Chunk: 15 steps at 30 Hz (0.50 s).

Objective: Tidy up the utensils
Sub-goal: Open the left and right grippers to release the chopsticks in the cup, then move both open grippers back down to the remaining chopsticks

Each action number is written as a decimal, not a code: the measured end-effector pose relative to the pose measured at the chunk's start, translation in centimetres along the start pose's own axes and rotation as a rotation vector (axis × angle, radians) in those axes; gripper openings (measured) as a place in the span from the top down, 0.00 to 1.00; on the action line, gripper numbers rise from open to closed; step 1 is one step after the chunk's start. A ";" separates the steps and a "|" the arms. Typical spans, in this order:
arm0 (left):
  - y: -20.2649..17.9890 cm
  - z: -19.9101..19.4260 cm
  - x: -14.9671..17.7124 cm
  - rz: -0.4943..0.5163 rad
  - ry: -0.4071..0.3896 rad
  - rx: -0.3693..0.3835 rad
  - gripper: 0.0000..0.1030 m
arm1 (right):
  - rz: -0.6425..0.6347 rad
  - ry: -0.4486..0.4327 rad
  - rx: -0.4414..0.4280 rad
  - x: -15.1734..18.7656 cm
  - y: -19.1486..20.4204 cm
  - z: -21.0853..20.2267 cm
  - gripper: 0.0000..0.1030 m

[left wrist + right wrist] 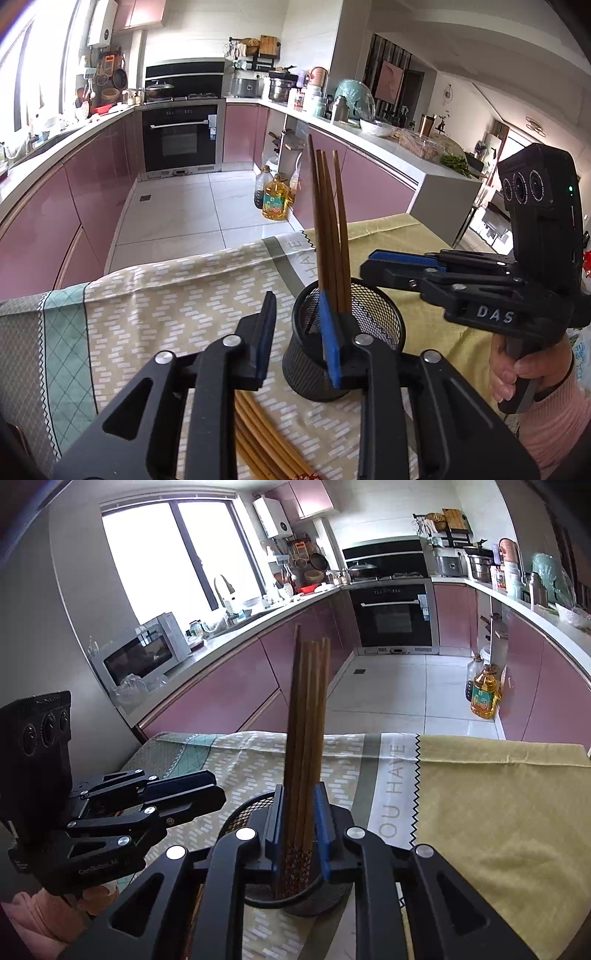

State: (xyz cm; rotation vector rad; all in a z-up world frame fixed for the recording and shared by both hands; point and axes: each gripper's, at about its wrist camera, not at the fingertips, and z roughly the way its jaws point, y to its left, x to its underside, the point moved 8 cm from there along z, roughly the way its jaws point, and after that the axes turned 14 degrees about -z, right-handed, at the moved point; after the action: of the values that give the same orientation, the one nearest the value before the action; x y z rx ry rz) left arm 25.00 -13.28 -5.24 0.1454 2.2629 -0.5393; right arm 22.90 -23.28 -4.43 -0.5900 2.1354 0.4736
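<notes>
Straddling the sticks (306,720): R gripper (300,787), fingers (322,812) narrow, one either side of the bundle just above the cup (258,808) rim. Pads look a hair off the wood, not pinching; sticks seem to stand on their own, butts down in the cup, tips up, leaning a little.

L gripper (297,295): fingers part-open, nothing betw. them. Its right finger overlaps the cup's near wall in the L wrist view; contact can't be told. R wrist view shows it off to the side of the cup.

Cup sits on the patterned cloth (147,314), near the seam w/ the yellow cloth (498,812). More loose sticks (258,435) lie flat on the patterned cloth under the L gripper, beside the cup.

Handling, est.:
- Sticks: light, stiff, thin, smooth wood. Likely to roll and slip or scissor betw. the pads.
- Take the loose ones as a bundle, mid-length or toward the thick patterned end, pads square across.
- Cup: light wire mesh, prob. tips easily if a leaning stick gets nudged. Steady it by the rim or wall when dropping more in.
</notes>
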 end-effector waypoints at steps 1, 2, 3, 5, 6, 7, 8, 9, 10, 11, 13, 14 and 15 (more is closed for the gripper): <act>0.2 -0.4 0.1 -0.004 -0.009 0.000 0.71 | -0.009 -0.018 -0.004 0.0 0.5 -0.6 0.82; 0.6 -1.1 0.3 -0.008 -0.022 0.003 0.70 | -0.019 -0.031 -0.009 -0.1 1.0 -1.2 0.78; 0.9 -1.5 0.5 -0.007 -0.031 0.001 0.67 | -0.030 -0.046 -0.015 -0.1 1.5 -1.7 0.78; 1.7 -2.6 1.0 -0.001 -0.053 -0.021 0.61 | -0.050 -0.067 -0.037 0.0 2.6 -2.6 0.73; 2.1 -3.2 1.3 0.003 -0.062 -0.031 0.57 | -0.064 -0.079 -0.052 0.1 3.3 -3.2 0.72; 2.5 -3.6 1.6 0.004 -0.065 -0.036 0.56 | -0.076 -0.086 -0.067 0.2 4.1 -3.5 0.69; 3.0 -4.1 2.1 0.001 -0.067 -0.045 0.55 | -0.087 -0.089 -0.083 0.4 4.8 -3.7 0.67; 3.3 -4.4 2.2 0.000 -0.068 -0.053 0.51 | -0.095 -0.088 -0.095 0.7 5.3 -3.8 0.67; 3.8 -4.7 2.7 0.000 -0.066 -0.064 0.46 | -0.107 -0.083 -0.111 1.1 6.0 -3.8 0.66; 4.0 -4.9 3.0 0.001 -0.065 -0.071 0.45 | -0.115 -0.074 -0.127 1.6 6.8 -3.6 0.64; 5.1 -5.0 4.3 0.006 -0.049 -0.098 0.44 | -0.123 -0.041 -0.156 2.8 8.0 -2.8 0.63; 5.3 -5.0 4.8 0.005 -0.038 -0.104 0.44 | -0.127 -0.018 -0.161 3.5 8.5 -2.1 0.63; 5.8 -4.8 5.5 -0.003 -0.018 -0.109 0.44 | -0.129 0.009 -0.162 4.3 8.9 -1.3 0.63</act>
State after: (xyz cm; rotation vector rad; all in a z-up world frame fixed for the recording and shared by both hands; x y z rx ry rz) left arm 19.55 -6.34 -8.33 0.0815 2.2690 -0.4164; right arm 14.79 -17.73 -6.09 -0.8164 2.0644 0.5759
